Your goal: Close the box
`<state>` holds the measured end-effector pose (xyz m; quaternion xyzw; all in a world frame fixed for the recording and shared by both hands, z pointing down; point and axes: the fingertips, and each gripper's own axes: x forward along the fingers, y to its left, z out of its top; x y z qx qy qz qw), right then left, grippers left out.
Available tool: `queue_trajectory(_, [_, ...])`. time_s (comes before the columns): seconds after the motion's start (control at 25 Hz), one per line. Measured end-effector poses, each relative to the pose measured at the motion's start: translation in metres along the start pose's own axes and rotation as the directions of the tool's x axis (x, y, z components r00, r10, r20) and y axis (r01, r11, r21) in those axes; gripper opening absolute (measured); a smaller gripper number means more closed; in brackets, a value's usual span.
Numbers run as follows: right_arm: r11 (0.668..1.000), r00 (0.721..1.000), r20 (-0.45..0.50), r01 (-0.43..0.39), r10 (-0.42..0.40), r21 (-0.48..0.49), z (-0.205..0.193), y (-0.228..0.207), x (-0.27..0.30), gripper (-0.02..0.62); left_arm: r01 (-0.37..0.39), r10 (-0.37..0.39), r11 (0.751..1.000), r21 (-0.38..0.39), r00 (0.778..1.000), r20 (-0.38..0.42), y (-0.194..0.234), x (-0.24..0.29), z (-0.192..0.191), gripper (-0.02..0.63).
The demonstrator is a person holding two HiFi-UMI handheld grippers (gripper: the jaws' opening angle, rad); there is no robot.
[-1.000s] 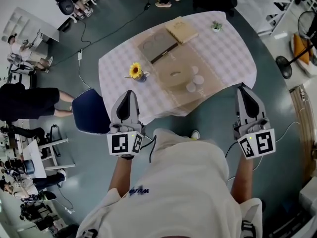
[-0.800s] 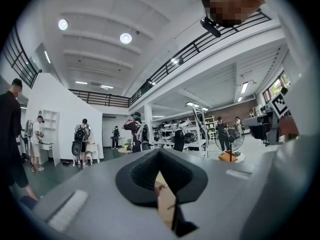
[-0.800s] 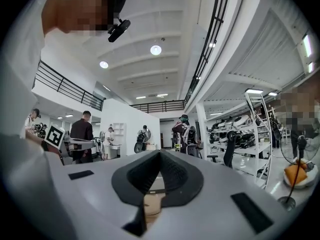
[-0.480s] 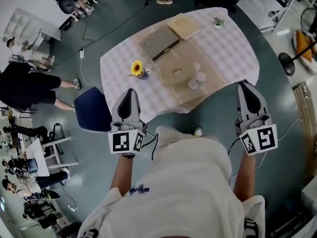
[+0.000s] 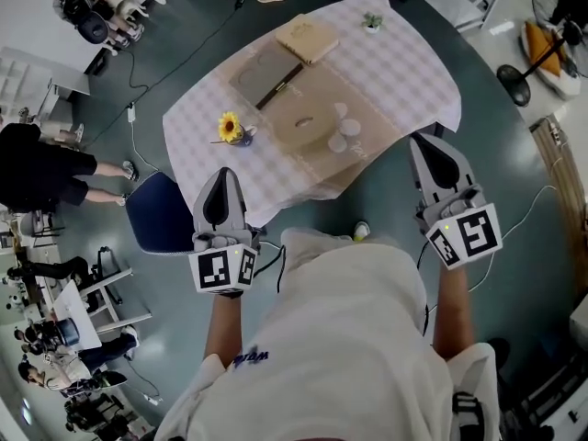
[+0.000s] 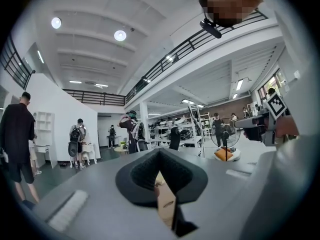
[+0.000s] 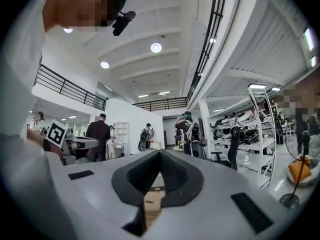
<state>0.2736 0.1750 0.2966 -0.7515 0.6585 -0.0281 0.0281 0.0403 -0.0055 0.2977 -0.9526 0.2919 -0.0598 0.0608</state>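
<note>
The box (image 5: 282, 57) lies open on the far side of the checked table (image 5: 404, 72), with a grey half and a tan half side by side. Both grippers hang in the air on my side of the table, well short of the box. My left gripper (image 5: 223, 175) is near the table's front left edge, jaws together and holding nothing. My right gripper (image 5: 425, 141) is off the table's front right corner, also shut and empty. In the left gripper view the left gripper (image 6: 160, 153) points out into the hall. The right gripper (image 7: 160, 154) does the same in its own view.
A sunflower in a small vase (image 5: 227, 129) stands at the table's left. A tan mat (image 5: 308, 122) with small white round pieces (image 5: 342, 136) lies in the middle, and a little plant (image 5: 371, 21) is at the far end. A blue chair (image 5: 156, 214) stands left of the table.
The table has slid up and to the left in the head view. Both grippers rose slightly with it, still shut. The person in black at the left has shifted.
</note>
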Motion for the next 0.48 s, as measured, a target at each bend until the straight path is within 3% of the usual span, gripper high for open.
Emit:
queue_trajectory(0.32, [0.998, 0.996, -0.077, 0.045, -0.049, -0.044, -0.02, -0.012, -0.013, 0.003, 0.026, -0.029, 0.998, -0.059, 0.999, -0.045, -0.012, 0.0, -0.035, 0.002])
queue_trajectory(0.48, [0.975, 0.984, -0.157, -0.112, 0.082, -0.193, -0.025, 0.0, 0.033, 0.003, -0.108, 0.107, 0.994, -0.032, 0.993, -0.043, 0.022, -0.009, -0.059, 0.002])
